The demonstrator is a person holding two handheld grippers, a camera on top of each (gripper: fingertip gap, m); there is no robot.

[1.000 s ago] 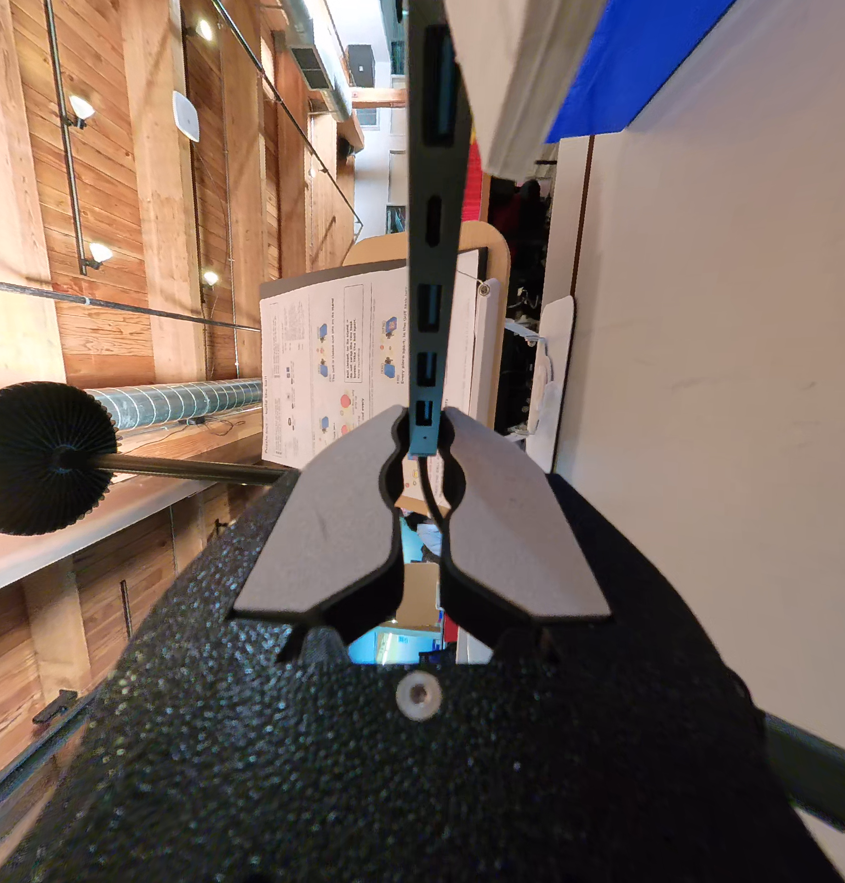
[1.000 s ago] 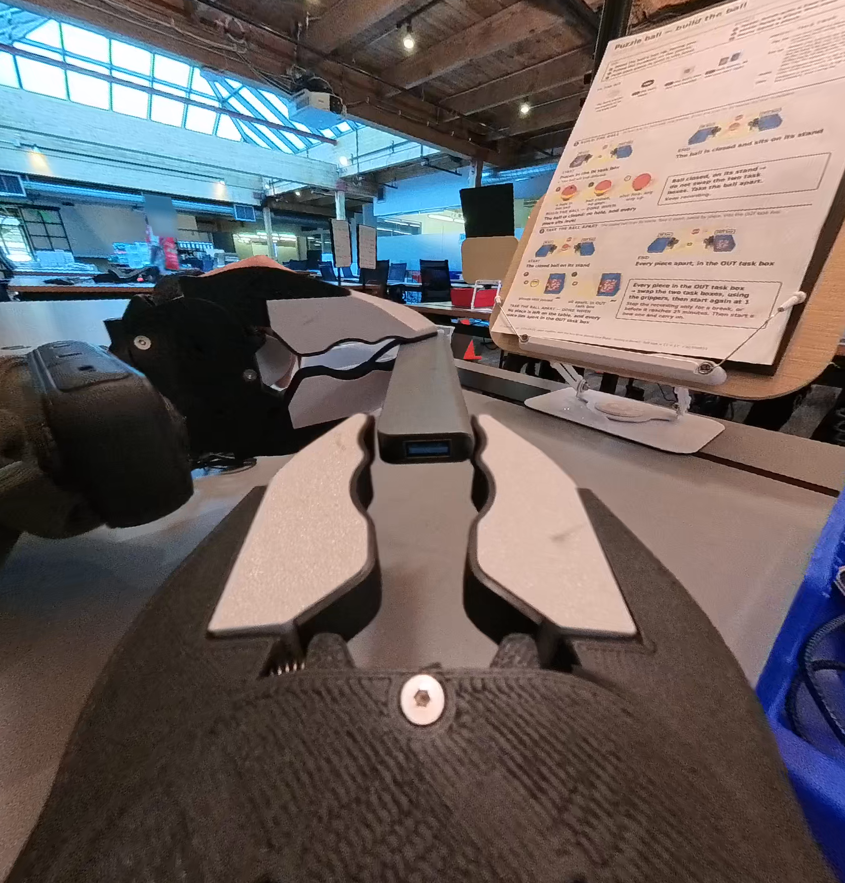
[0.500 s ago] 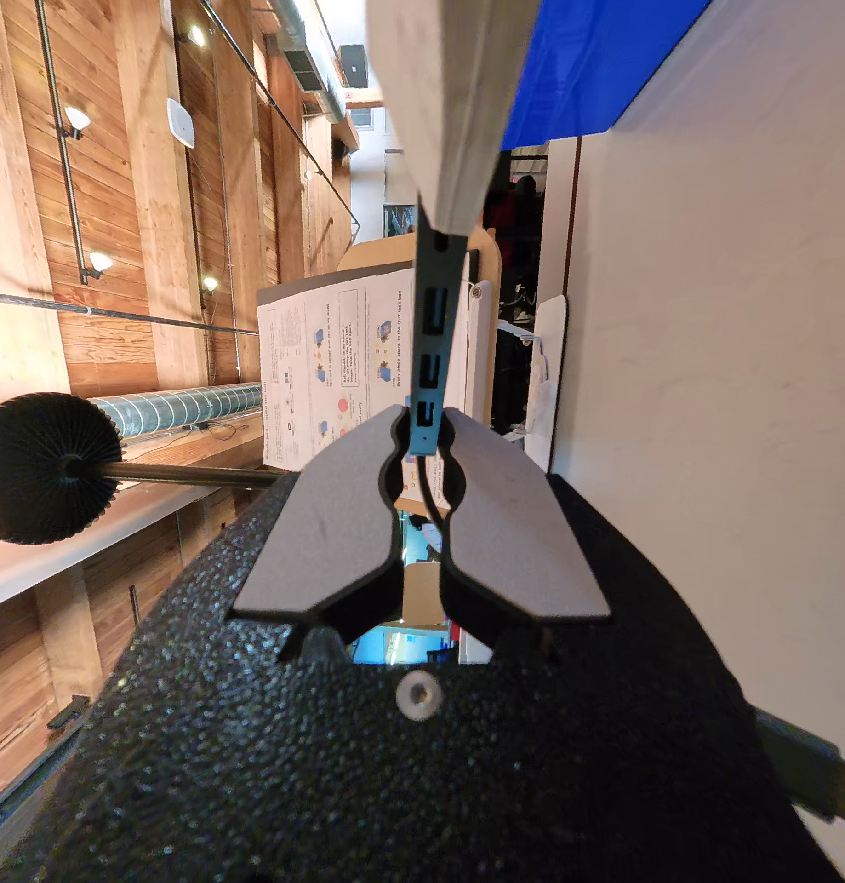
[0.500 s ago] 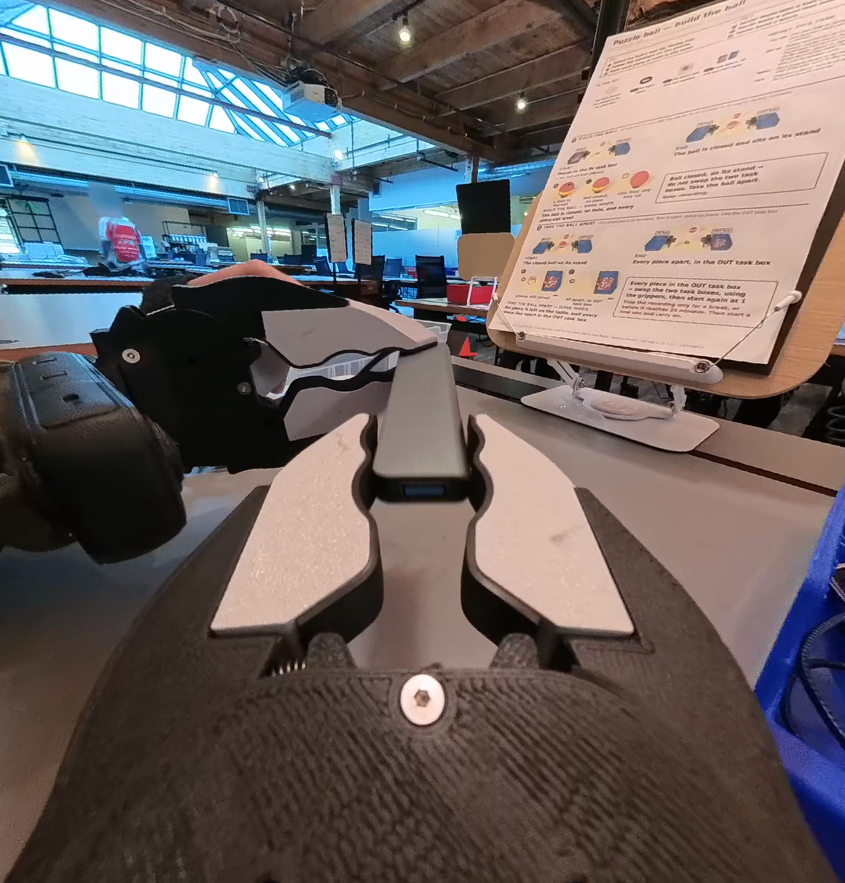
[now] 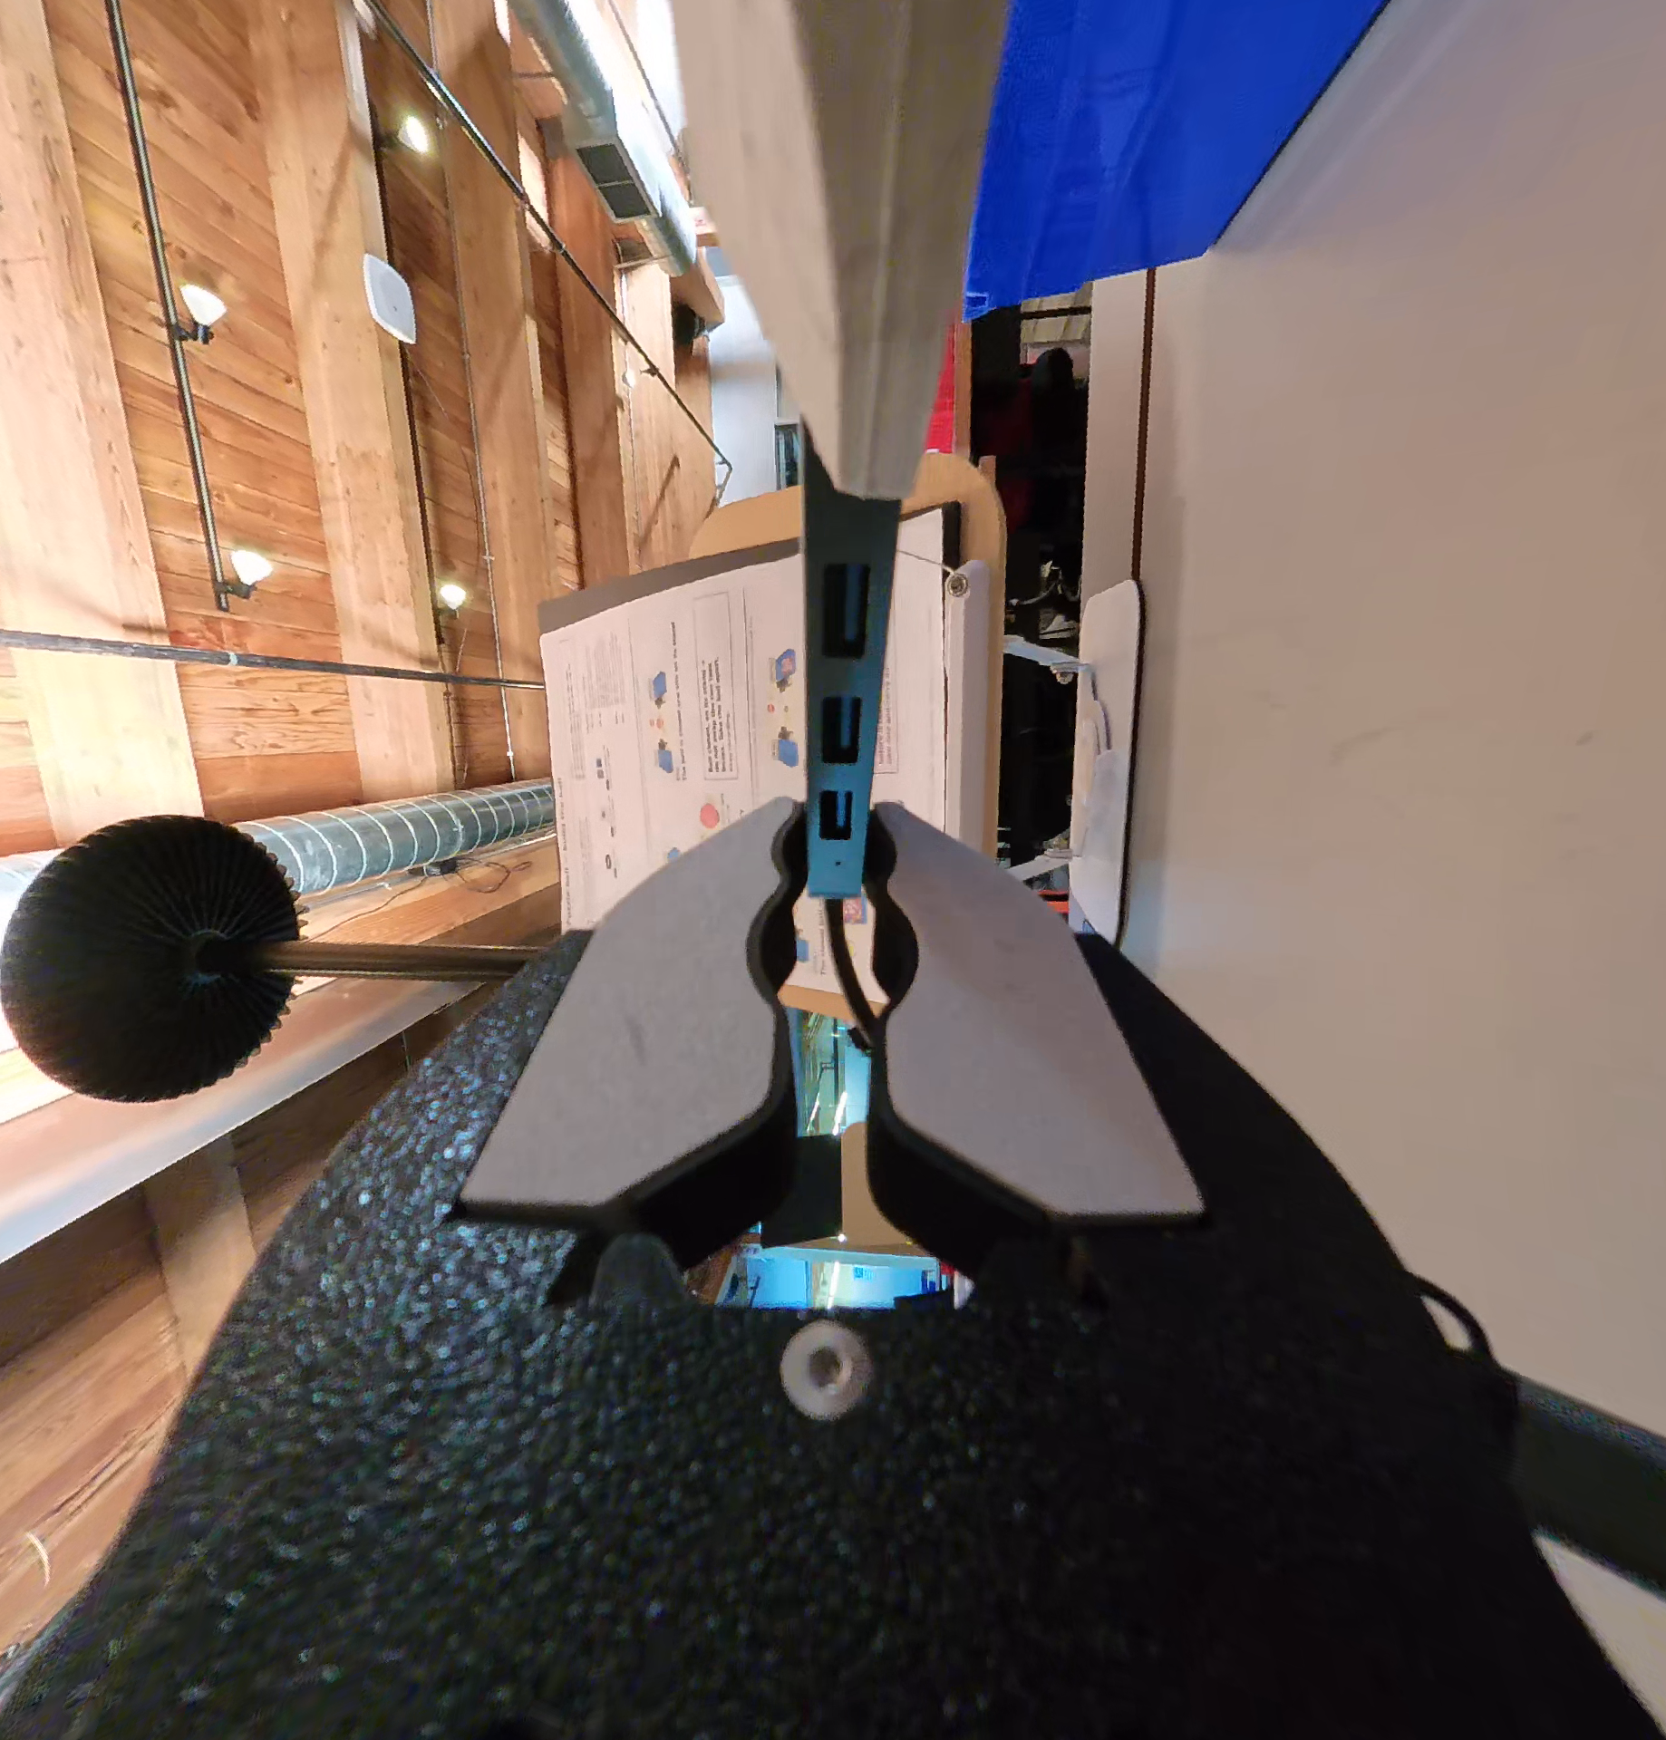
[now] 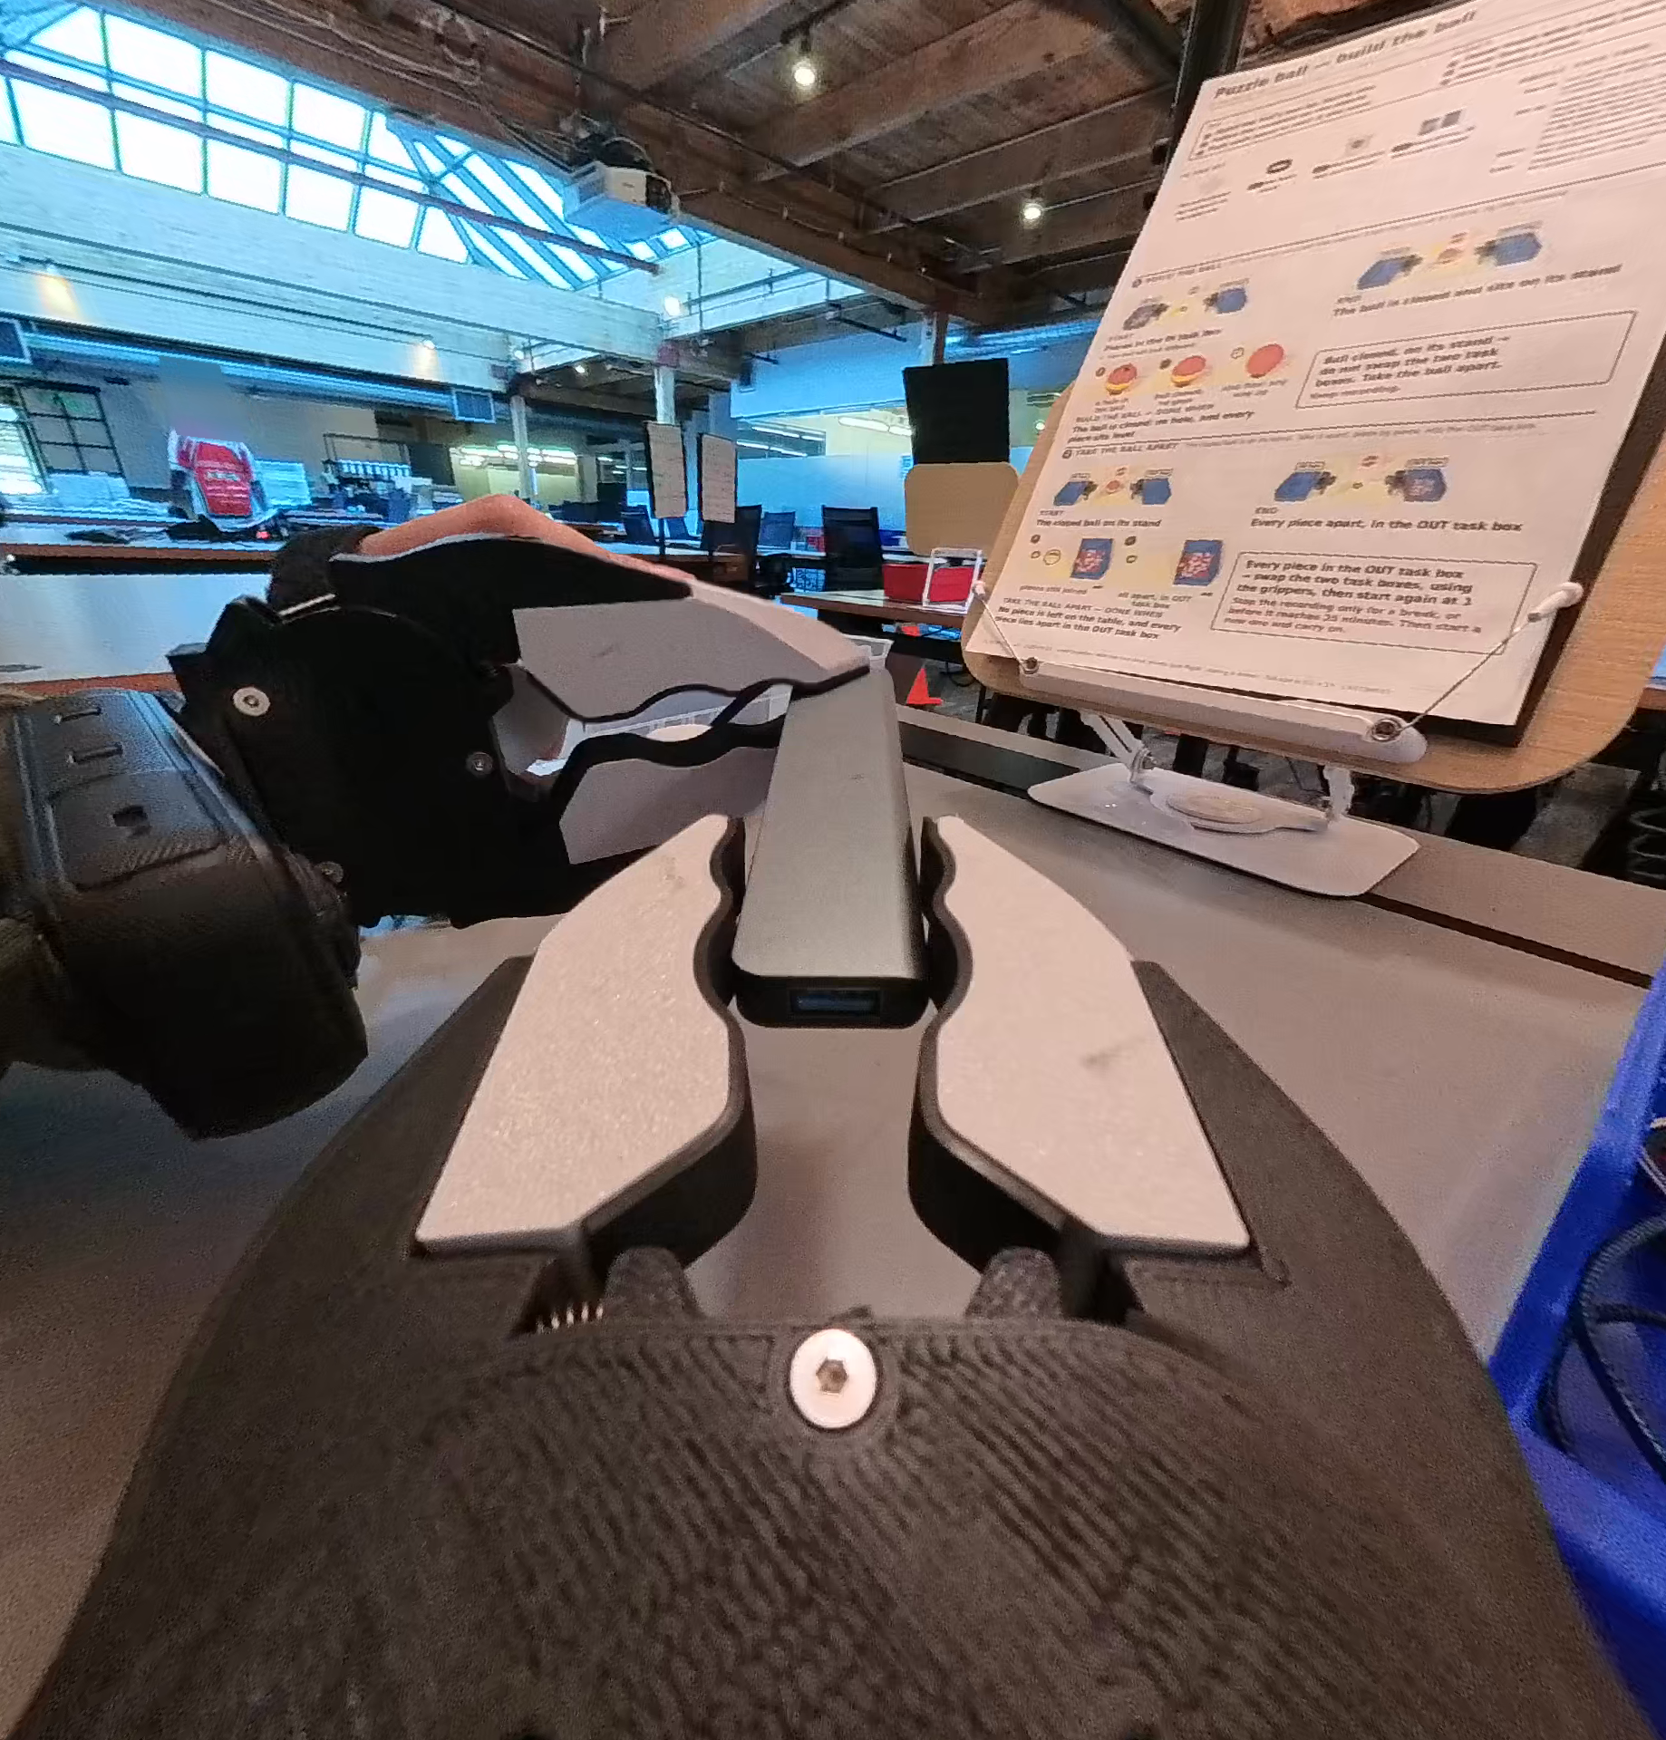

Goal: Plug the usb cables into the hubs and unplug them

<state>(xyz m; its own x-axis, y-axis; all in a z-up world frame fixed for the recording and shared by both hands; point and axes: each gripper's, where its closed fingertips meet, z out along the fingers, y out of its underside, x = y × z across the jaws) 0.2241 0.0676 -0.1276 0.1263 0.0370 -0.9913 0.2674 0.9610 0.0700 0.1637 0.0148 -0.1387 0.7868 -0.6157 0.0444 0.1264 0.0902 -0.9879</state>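
A dark grey USB hub (image 6: 834, 847) is held level above the table between both grippers. My left gripper (image 5: 839, 847) is shut on the hub's cable end (image 5: 843, 716). Its black cable (image 5: 853, 989) runs back between the fingers. Several ports show along the hub's edge. My right gripper (image 6: 829, 904) has its fingers pressed against both sides of the hub's other end, whose port faces the camera. In the left wrist view a right finger (image 5: 839, 235) hides the hub's far end. The left gripper (image 6: 782, 716) and a gloved hand (image 6: 57, 894) show in the right wrist view.
An instruction sheet on a wooden stand (image 6: 1328, 424) stands on the grey table (image 6: 1375, 989) behind the hub. A blue bin (image 6: 1639, 1271) with cables is at the right edge and also shows in the left wrist view (image 5: 1140, 141). A dark flat device (image 5: 1601, 1488) lies on the table. Across from one pair of fingers to the other is roughly 8 centimetres.
My right gripper has slid forward along the hub, so the hub's end now sits deeper between its fingers. My left gripper has kept its hold and barely moved.
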